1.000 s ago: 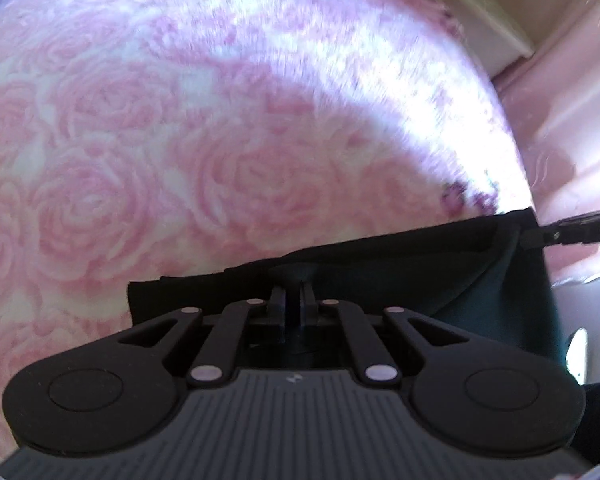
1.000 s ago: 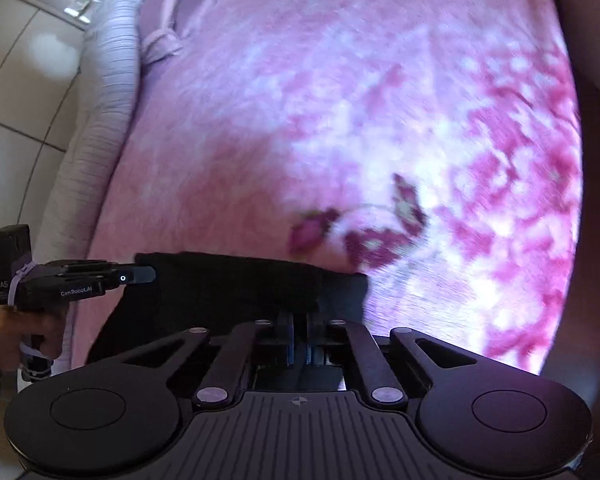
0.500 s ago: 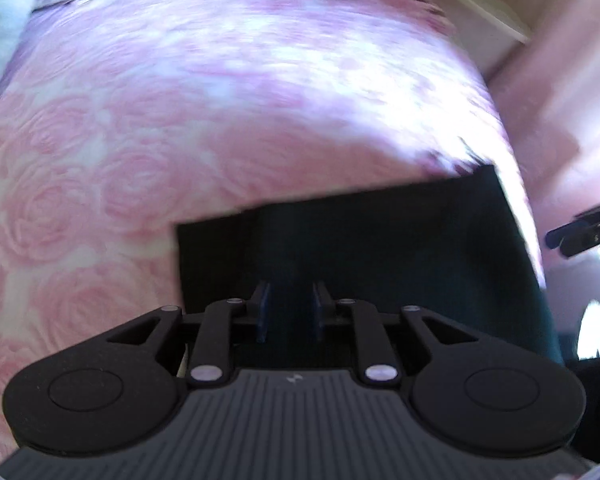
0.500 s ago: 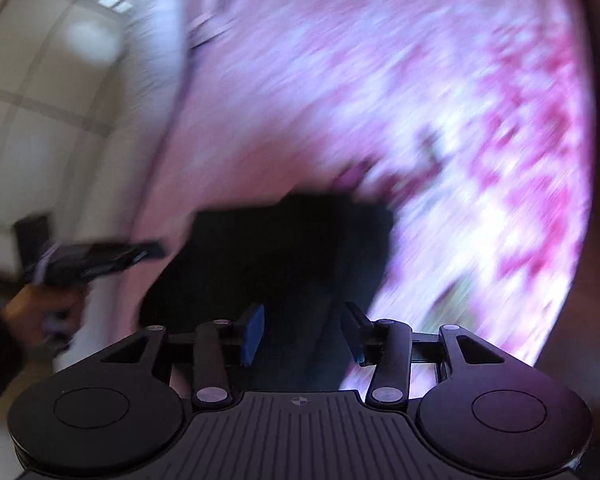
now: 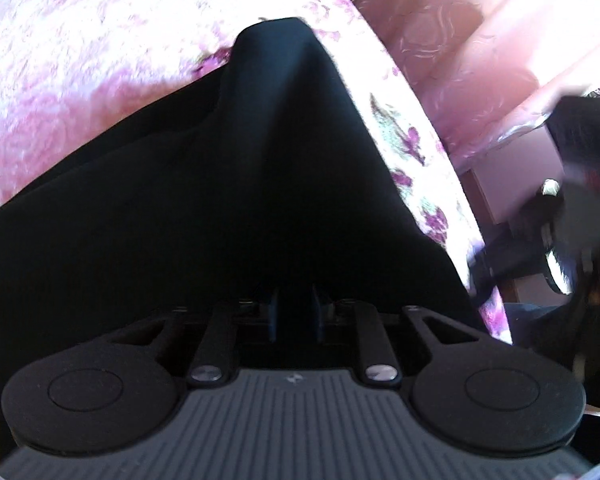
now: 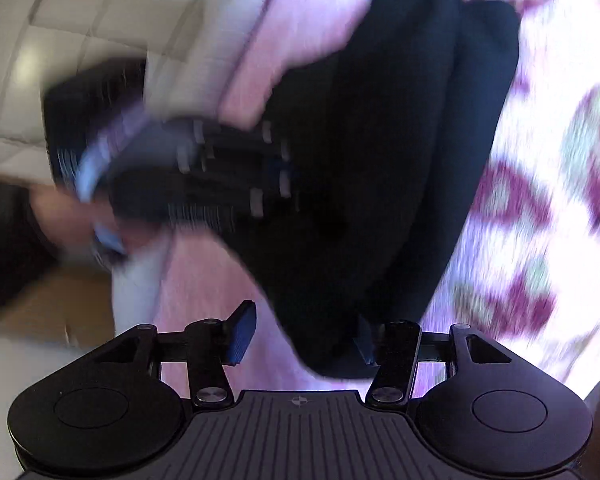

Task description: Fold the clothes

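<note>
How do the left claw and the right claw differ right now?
The left claw has its jaws nearly together and closing, apparently pinching the black folded garment; the right claw stands wide, jaws opening, the garment only brushing one finger. Both hang over the pink floral bedspread.

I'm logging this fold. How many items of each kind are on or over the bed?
Black garment: 1
Left tool: 1
Right tool: 1
Pink floral blanket: 1
Total: 4
</note>
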{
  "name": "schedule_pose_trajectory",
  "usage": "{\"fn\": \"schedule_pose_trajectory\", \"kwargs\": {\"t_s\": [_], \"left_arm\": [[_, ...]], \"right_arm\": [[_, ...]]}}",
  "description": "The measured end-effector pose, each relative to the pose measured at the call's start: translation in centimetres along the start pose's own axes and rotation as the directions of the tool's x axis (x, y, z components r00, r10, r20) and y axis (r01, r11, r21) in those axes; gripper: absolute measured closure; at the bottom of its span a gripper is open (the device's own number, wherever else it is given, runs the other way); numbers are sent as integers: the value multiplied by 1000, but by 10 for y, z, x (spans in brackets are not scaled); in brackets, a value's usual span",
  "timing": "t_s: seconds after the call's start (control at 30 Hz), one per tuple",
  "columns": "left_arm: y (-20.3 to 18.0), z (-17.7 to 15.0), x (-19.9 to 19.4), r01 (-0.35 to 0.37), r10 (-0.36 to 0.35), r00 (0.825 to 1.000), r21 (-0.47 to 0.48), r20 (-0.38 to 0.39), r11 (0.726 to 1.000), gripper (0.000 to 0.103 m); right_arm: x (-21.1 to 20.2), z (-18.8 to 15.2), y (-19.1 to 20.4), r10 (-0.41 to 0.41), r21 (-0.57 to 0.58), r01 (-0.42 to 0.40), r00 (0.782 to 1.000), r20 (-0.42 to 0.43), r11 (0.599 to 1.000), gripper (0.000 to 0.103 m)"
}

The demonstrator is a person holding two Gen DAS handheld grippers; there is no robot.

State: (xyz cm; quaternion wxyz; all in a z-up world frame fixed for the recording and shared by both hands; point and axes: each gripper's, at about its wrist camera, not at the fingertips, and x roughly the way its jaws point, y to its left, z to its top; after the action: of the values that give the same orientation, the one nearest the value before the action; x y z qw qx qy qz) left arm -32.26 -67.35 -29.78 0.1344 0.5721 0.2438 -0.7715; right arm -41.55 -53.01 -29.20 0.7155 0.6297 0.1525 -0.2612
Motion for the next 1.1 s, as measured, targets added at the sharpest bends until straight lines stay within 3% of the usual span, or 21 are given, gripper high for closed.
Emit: {"fn": "schedule_pose_trajectory", "kwargs": {"t_s": [0.17, 0.3, 0.4, 0.53, 0.63, 0.7, 0.73, 0.77, 0.8, 0.97, 1.1], "left_arm": [[-4, 5, 3, -32, 32, 999, -2, -15, 999, 90], [-6, 6, -9, -40, 40, 999, -15, -12, 999, 90], [-12, -2, -30, -45, 47, 998, -32, 48, 998, 89], [-22, -18, -46, -12, 21, 993, -84, 116, 996, 89], [-32, -27, -33, -2, 10, 995, -87, 96, 996, 90], [-41, -29, -17, -22, 29, 996, -85, 84, 996, 90], [-42, -28, -15, -26, 35, 995, -99, 90, 995, 90], [-41, -25, -15, -25, 37, 994, -119, 99, 993, 91], [-41, -23, -17, -21, 36, 993, -133, 112, 991, 91], [-37, -15, -9, -5, 22, 992, -135, 125, 991, 91], [-21, -17, -28, 45, -19, 988, -168, 155, 985, 89]], "right_arm": [[7, 1, -9, 12, 38, -11, 1000, -16, 999, 48], [-20, 9, 1, -25, 49, 26, 1000, -10, 998, 48], [-49, 18, 4, -66, 54, 62, 994, 86, 997, 47], [-67, 55, 0, -141, 50, 133, 959, 245, 990, 47], [-63, 95, -10, -198, 68, 186, 920, 337, 980, 47], [-52, 123, -27, -239, 146, 200, 904, 355, 969, 48], [-47, 133, -37, -251, 192, 194, 903, 347, 962, 64], [-44, 143, -46, -260, 227, 191, 907, 332, 955, 89], [-44, 152, -51, -272, 242, 201, 909, 316, 949, 98], [-56, 156, -71, -319, 171, 283, 913, 255, 944, 98], [-56, 149, -82, -299, 191, 256, 923, 244, 948, 94]]}}
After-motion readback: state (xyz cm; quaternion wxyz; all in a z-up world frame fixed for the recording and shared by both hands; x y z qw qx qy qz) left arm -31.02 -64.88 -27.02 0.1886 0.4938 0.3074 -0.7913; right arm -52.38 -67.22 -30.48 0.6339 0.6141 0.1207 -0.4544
